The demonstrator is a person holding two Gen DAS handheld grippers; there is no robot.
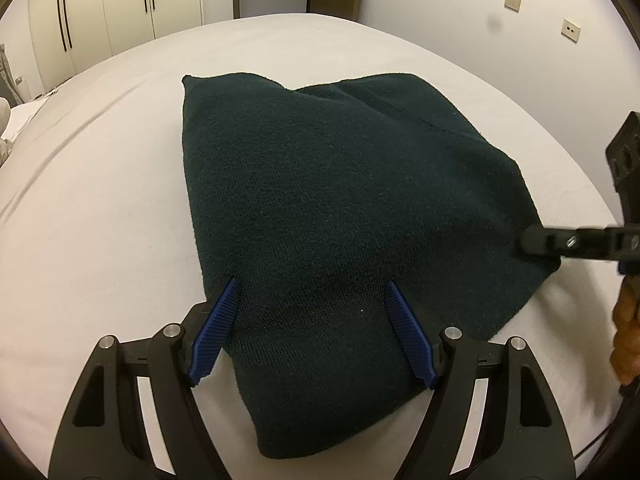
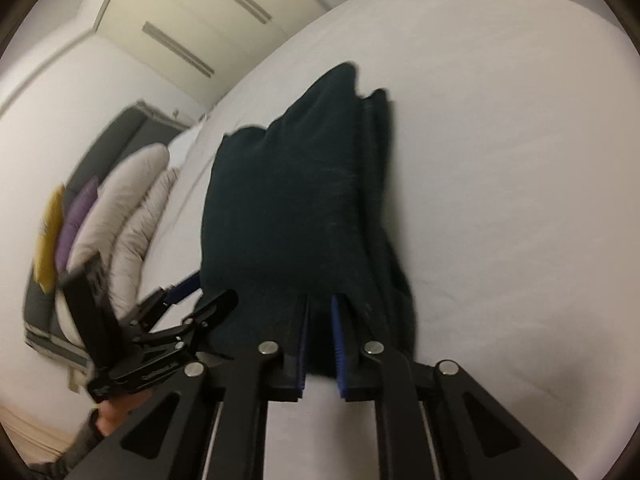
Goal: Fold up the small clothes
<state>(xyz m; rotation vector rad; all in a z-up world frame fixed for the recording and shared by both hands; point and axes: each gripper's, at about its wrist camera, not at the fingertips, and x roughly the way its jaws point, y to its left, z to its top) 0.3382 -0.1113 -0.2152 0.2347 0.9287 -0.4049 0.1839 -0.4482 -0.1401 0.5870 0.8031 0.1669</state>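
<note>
Mid-fold: dark knit garment on bed. Left gripper fingers apart over near edge; right gripper pinching right corner. Next: left needs grip.

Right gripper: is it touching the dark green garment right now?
Touching. In the right wrist view the right gripper has its fingers nearly closed on the edge of the dark green garment, with cloth pinched between the blue pads.

Dark green garment reads as a matt, nubbly knit on a smooth white cotton-like sheet. Left gripper: matt black plastic, ribbed blue pads, shiny metal pins.
</note>
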